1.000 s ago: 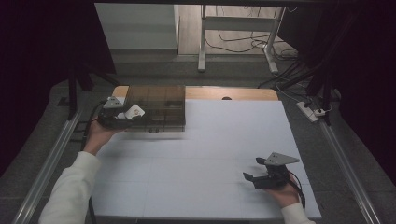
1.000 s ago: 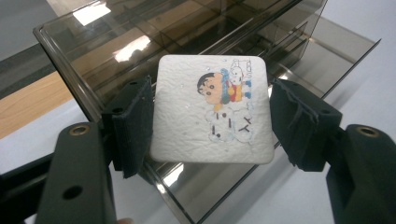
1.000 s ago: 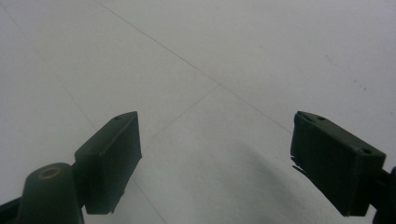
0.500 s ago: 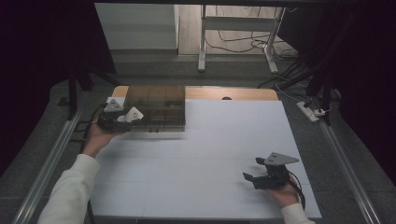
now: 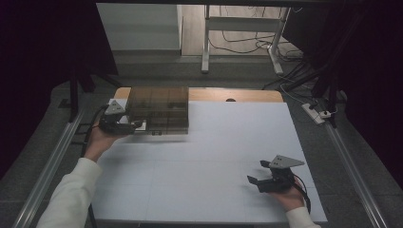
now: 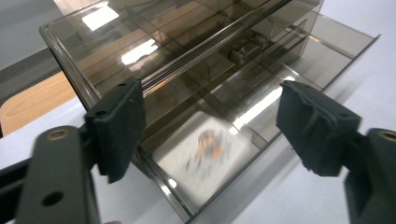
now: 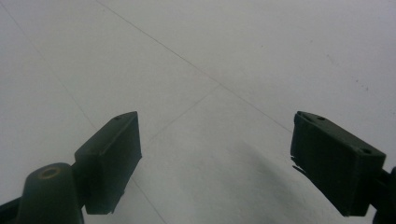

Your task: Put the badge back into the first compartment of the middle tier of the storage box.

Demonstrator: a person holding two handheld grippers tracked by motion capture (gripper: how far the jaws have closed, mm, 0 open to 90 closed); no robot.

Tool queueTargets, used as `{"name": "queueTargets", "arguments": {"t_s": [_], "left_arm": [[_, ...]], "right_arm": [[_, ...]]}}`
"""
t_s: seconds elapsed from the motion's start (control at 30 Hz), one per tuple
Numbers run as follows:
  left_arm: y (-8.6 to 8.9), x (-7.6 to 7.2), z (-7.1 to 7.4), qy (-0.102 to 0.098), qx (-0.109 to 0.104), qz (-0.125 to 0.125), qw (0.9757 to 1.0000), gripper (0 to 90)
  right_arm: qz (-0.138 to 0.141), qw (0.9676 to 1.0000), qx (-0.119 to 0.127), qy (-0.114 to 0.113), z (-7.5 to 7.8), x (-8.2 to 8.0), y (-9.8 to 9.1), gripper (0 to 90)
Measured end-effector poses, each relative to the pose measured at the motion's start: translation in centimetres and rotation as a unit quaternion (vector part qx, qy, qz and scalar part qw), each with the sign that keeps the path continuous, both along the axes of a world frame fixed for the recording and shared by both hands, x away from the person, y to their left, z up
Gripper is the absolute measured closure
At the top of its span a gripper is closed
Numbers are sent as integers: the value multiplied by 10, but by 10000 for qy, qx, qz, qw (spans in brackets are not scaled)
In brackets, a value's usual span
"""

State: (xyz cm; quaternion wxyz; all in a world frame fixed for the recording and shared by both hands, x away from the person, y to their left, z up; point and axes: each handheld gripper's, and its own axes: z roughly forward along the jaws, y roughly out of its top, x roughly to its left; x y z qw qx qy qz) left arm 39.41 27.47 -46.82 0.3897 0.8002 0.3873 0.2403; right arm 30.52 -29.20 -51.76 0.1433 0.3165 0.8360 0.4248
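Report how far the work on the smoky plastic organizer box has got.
Done: the left gripper has reached the organizer box at the table's far left; a drawer with a printed card in it sits pulled out at the bottom.
In hand: its jaws stand open around the drawer's front, gripping nothing.
Left: whatever follows with the drawer; the right gripper rests open on bare table, unused.

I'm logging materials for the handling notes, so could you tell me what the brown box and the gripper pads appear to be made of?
The box looks like smoky, see-through hard plastic: glossy, light glints, inner dividers show through its walls. The left gripper pads look like matte black foam or rubber; one edge is frayed.
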Motion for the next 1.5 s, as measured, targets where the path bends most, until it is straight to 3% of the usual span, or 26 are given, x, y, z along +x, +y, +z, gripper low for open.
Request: {"name": "queueTargets", "arguments": {"t_s": [0.1,0.97,1.5], "left_arm": [[0,-3,1,0,-31,-87,10000,299],[-9,-32,-3,235,-436,-460,9977,280],[-23,-61,-8,313,-555,-724,9953,264]], "right_arm": [[-2,10000,-12,-8,0,0,0,159],[-30,10000,-11,-42,2,-1,-1,159],[-51,9999,47,-92,4,-2,-2,160]]}}
